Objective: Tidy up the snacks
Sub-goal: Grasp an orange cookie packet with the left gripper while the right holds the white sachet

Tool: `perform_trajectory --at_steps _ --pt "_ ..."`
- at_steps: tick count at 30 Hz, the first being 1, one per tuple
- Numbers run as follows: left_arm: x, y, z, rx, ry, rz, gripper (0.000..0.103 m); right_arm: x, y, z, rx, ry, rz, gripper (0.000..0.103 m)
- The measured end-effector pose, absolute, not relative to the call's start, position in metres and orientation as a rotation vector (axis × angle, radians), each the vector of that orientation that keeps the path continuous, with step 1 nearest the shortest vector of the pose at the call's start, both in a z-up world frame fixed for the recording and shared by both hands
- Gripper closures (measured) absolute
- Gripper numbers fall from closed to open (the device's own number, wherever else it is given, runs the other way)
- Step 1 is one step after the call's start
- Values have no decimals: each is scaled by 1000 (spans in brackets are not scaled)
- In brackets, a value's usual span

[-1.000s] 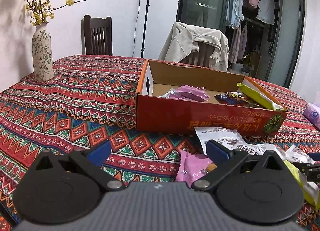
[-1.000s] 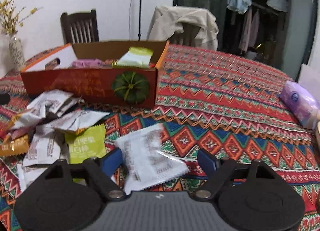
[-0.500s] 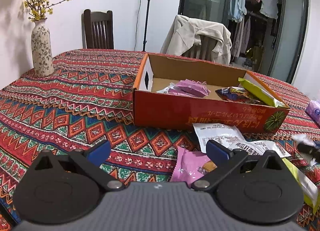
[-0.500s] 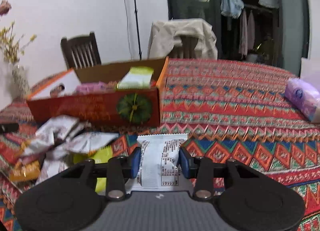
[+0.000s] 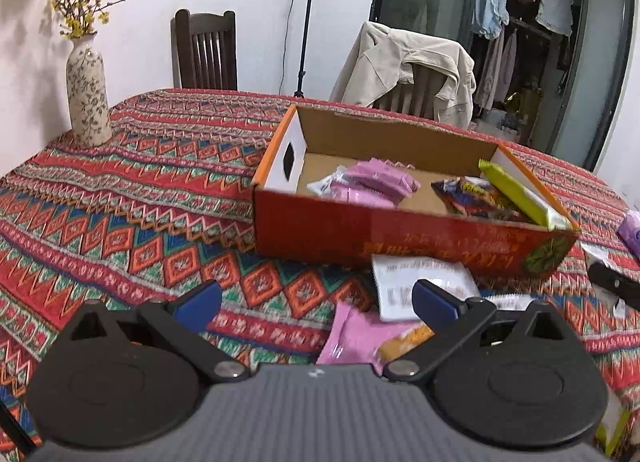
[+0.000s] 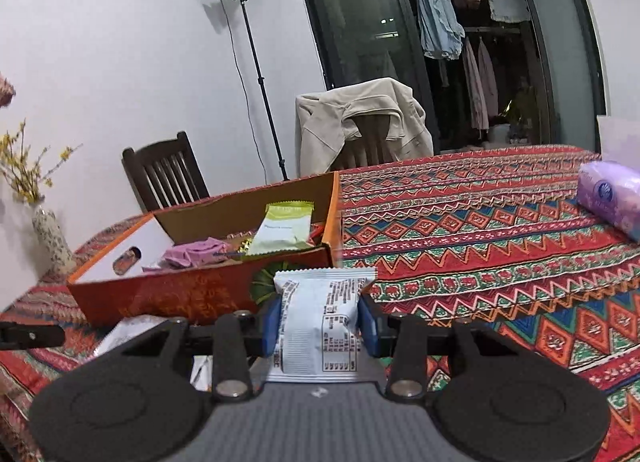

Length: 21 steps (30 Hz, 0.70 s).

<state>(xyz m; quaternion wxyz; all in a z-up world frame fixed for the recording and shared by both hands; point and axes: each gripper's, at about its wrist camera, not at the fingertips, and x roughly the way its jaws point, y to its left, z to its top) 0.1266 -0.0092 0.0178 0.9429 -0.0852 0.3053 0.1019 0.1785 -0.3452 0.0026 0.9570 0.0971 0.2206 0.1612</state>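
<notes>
Several pink, perhaps chip packets (image 5: 376, 182) in orange box (image 5: 400, 236), right gripper (image 6: 320, 322) clamping white packet (image 6: 320, 318), left gripper (image 5: 316, 298) wide, empty.

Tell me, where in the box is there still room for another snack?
Inside the box, bare cardboard shows near the end wall with the hole, beside the pink packets. A narrow gap lies between those and the dark packet. The end by the green packet is crowded.
</notes>
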Motion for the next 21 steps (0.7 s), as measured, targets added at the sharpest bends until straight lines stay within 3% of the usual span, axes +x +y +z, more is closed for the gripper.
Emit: perform_trajectory --at_steps 10,21 --pt "175 -56 11 -115 733 169 0 179 -350 -5 225 445 326 63" --pt "154 -74 6 -66 756 105 0 173 -356 -6 263 426 355 63"
